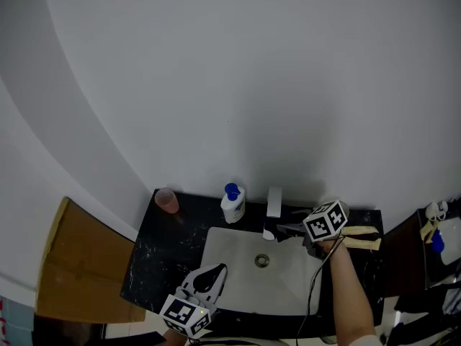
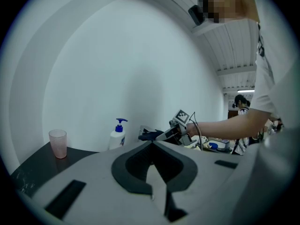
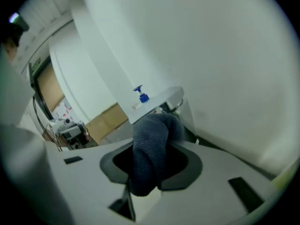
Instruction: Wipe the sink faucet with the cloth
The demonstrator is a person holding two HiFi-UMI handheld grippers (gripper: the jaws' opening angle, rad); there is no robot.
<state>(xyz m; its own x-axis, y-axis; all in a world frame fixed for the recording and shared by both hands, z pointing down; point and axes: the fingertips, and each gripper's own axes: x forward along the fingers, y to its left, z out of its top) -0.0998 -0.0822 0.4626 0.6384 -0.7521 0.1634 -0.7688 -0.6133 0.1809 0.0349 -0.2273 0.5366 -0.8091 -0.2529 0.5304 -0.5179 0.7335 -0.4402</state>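
In the head view the white faucet (image 1: 274,202) stands behind the white sink (image 1: 216,245). From the right, my right gripper (image 1: 287,229) reaches to the faucet's spout and is shut on a dark blue cloth (image 3: 150,146). The right gripper view shows the cloth bunched between the jaws and pressed up against the white spout (image 3: 157,103). My left gripper (image 1: 214,271) hovers over the sink's near left corner, shut and holding nothing. From the left gripper view, the right gripper (image 2: 165,135) and the cloth (image 2: 150,135) show at the faucet.
A pink cup (image 1: 167,200) and a white soap bottle (image 1: 233,205) with a blue pump stand on the black counter (image 1: 144,265) left of the faucet. A brown board (image 1: 79,265) flanks the counter's left. Beige items (image 1: 362,238) lie at the counter's right.
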